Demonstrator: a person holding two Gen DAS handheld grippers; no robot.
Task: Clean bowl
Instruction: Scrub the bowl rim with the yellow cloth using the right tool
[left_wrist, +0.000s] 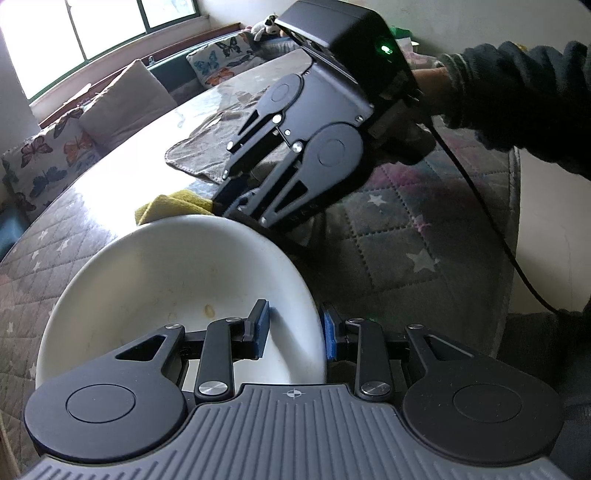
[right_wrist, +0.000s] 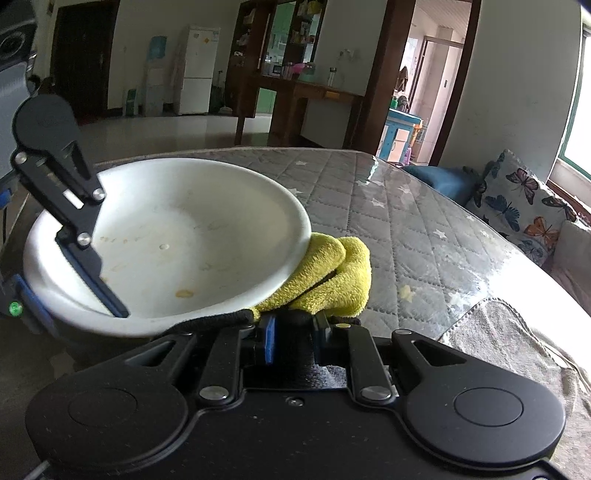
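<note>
A white bowl (left_wrist: 166, 280) (right_wrist: 177, 229) with a few yellowish food spots stands tilted on the table. My left gripper (left_wrist: 295, 328) (right_wrist: 79, 314) is shut on the bowl's near rim, one finger inside and one outside. A yellow cloth (left_wrist: 173, 205) (right_wrist: 332, 273) lies bunched against the bowl's far side, partly hidden behind the rim in the left wrist view. My right gripper (right_wrist: 293, 332) (left_wrist: 236, 210) is at the cloth's edge beside the bowl, its narrow jaws closed on a fold of it. A person's hand (left_wrist: 432, 85) in a dark sleeve holds that gripper.
The table (right_wrist: 424, 221) has a quilted star-patterned cover under a glossy sheet. A grey towel (left_wrist: 207, 147) (right_wrist: 517, 332) lies beyond the cloth, and crumbs (right_wrist: 406, 291) dot the surface. Butterfly cushions (right_wrist: 517, 199) line a bench at the table's edge.
</note>
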